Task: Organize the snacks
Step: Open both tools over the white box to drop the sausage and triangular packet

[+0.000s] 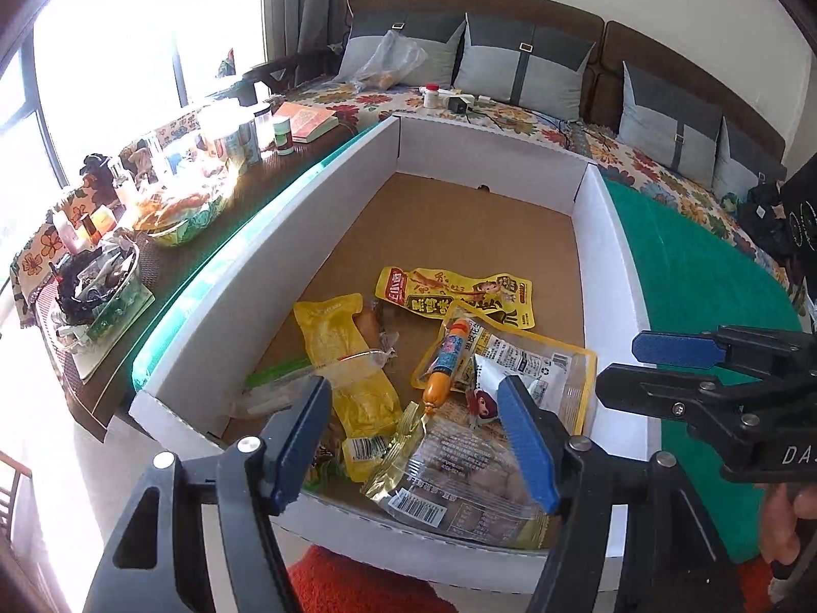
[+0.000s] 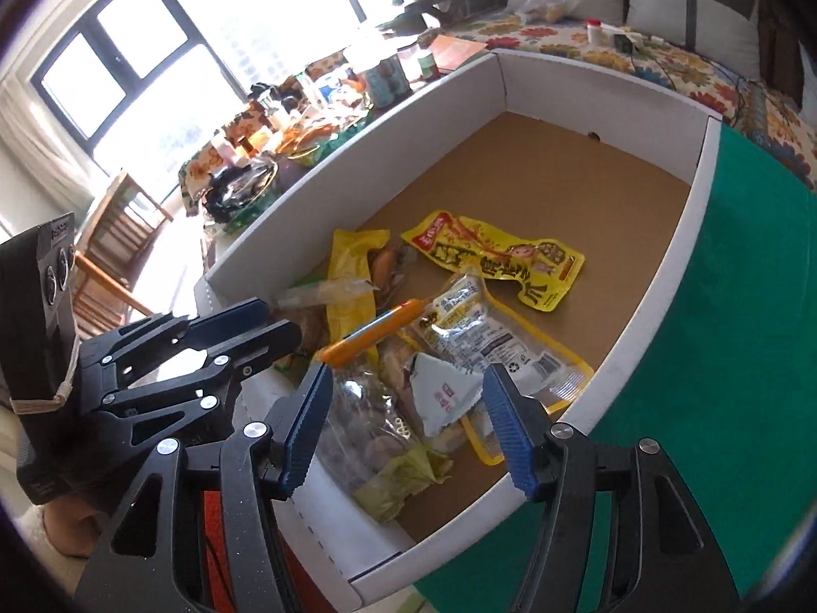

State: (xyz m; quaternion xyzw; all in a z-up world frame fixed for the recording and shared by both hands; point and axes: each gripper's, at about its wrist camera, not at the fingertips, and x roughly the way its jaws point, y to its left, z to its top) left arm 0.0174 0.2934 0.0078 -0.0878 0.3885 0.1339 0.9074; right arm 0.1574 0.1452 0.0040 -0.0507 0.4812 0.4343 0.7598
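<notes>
A white cardboard box (image 1: pixel 327 214) with a brown floor holds several snack packs at its near end. A yellow pouch with a cartoon figure (image 1: pixel 459 296) lies flat toward the middle. An orange sausage stick (image 1: pixel 445 362) lies on a clear yellow-edged pack (image 1: pixel 531 362). A plain yellow pack (image 1: pixel 347 357) lies to the left. My left gripper (image 1: pixel 416 439) is open and empty above the near packs. My right gripper (image 2: pixel 408 429) is open and empty over a clear pack (image 2: pixel 357 419) and a white torn packet (image 2: pixel 444 393). The box (image 2: pixel 449 97) also shows in the right wrist view.
The box stands on a green cloth (image 1: pixel 689 276). Left of it a table carries jars, bottles and bowls (image 1: pixel 204 163). A sofa with grey cushions (image 1: pixel 521 66) and a floral cover runs behind. A wooden chair (image 2: pixel 112 235) stands at the left. A red rug (image 1: pixel 347 587) lies below.
</notes>
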